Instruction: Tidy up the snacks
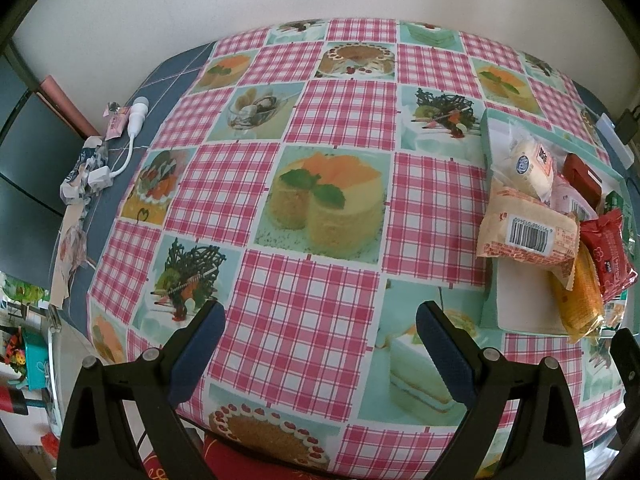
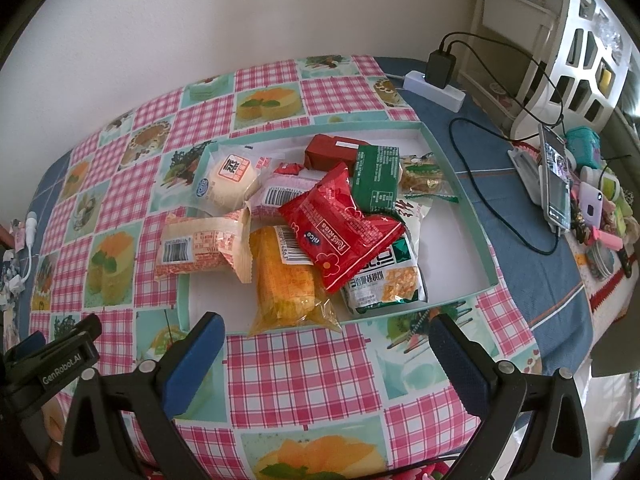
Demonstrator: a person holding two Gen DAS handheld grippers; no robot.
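While both tools hover above the cake-print tablecloth (image 1: 312, 280), nothing is held.

Left gripper (image 1: 320, 328): jaws spread wide, empty, over a bare stretch of cloth with the tray off to its right.

Right gripper (image 2: 326, 336): jaws wide apart, empty, just in front of the tray's near edge.

Tray (image 2: 464, 200): shallow, mint-rimmed, white inside, lying flat on the cloth.

Snacks: heaped in the tray; a red packet (image 2: 340, 228) lies on top, overlapping a yellow packet (image 2: 288, 288) whose end sticks out over the near rim, and a green-and-white bag (image 2: 384, 280).

Round bun (image 2: 232, 180): wrapped, at the tray's far left.

Beige packet (image 2: 204, 250): hangs over the left rim.

Power strip (image 2: 434, 86): at the table's far right, a charger plugged in.
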